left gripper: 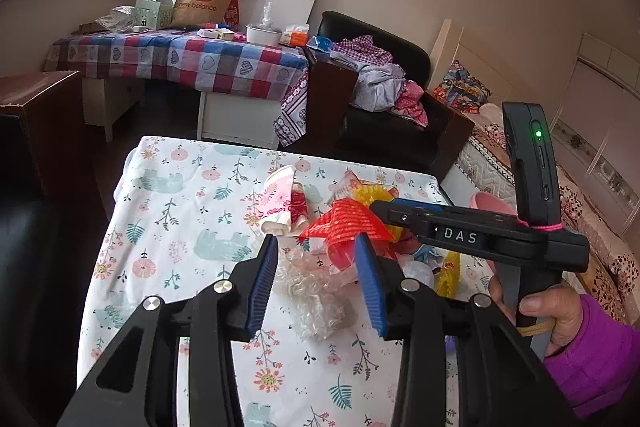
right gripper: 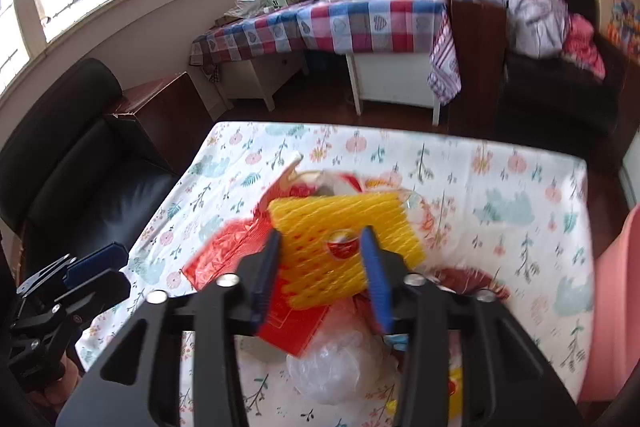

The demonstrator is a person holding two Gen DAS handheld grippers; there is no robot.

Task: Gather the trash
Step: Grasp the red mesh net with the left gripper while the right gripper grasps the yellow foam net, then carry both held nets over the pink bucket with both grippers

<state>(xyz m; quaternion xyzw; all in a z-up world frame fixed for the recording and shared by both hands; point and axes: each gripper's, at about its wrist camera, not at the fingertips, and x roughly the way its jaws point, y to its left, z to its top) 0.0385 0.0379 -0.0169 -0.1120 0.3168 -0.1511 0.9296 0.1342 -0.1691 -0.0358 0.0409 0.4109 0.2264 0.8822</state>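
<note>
Two grippers work over one heap of wrappers on the flowered tablecloth (left gripper: 172, 227).

Nearest in the left wrist view, the left gripper (left gripper: 316, 279) stands with its blue pads spread. Nothing is pinched. Crumpled clear plastic film (left gripper: 316, 299) lies on the cloth directly between and below the pads, without visible contact. Judgement: the spread leaves room for soft, springy film that must be gathered rather than nipped at an edge.

Just past the left fingertips lies a piece of red foam netting (left gripper: 346, 223), overlapping the right pad's tip in the picture. Beyond it lies a pink-and-white paper wrapper (left gripper: 284, 203), apart from both pads.

From the right side, the right gripper (right gripper: 320, 267) reaches across the heap, carried in a person's hand (left gripper: 540, 311) with a purple sleeve (left gripper: 596, 359). Its jaws stand narrowed around a sheet of yellow foam netting (right gripper: 344, 247), which fills the gap and extends past both fingertips. The picture is blurred, so whether the pads press on the netting cannot be told. Judgement: the sheet is approached near its middle so that it lifts in one piece.

A pink container (right gripper: 616, 307) stands at the table's right edge, probably the collection bin. Farther off, a checked tablecloth (left gripper: 192, 59) covers a cluttered table.
</note>
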